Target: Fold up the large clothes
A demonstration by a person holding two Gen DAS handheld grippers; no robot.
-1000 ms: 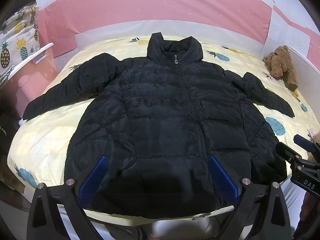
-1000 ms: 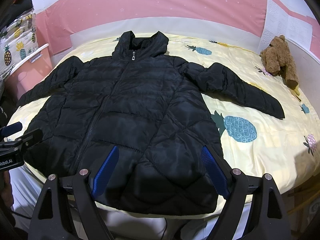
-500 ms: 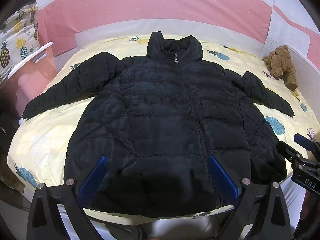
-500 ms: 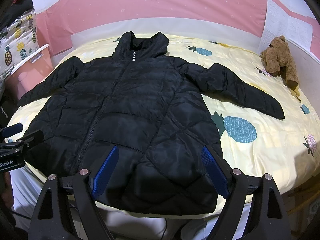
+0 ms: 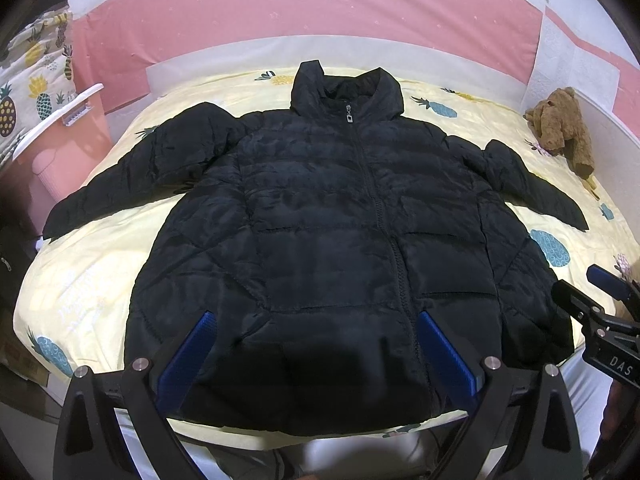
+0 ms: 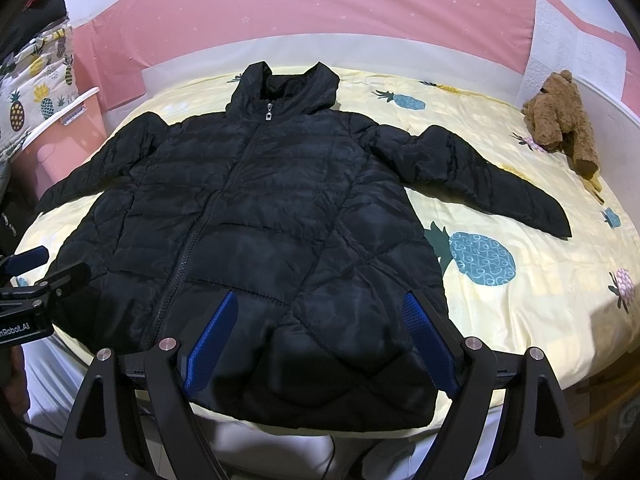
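Item under inspection: one black puffer jacket (image 5: 320,232), laid face up on the bed (image 5: 92,280), collar toward the headboard end, hem at the near edge. Front zip is closed to the collar; a small metal zipper pull (image 5: 349,114) sits at the throat. Both sleeves are spread outward and angled down toward the bed's sides. The shell is a smooth, slightly glossy fabric with horizontal quilting across the chest and diagonal stitch lines on the side panels; the padding gives a soft, puffed relief. A stand-up collar, or possibly a hood, rises in a dark fold at the top.

The bed carries a pale yellow sheet printed with blue and yellow pineapples. A brown plush toy (image 6: 560,116) of shaggy pile lies near the far right corner, well apart from the jacket's sleeve. A pink wall (image 6: 320,4) runs behind.

Left claw (image 5: 316,356): jaws spread wide, blue ribbed pads facing each other, nothing between them; it hovers over the jacket's hem. Right claw (image 6: 320,344): likewise spread wide and holding nothing, positioned over the hem on the jacket's right-hand panel.
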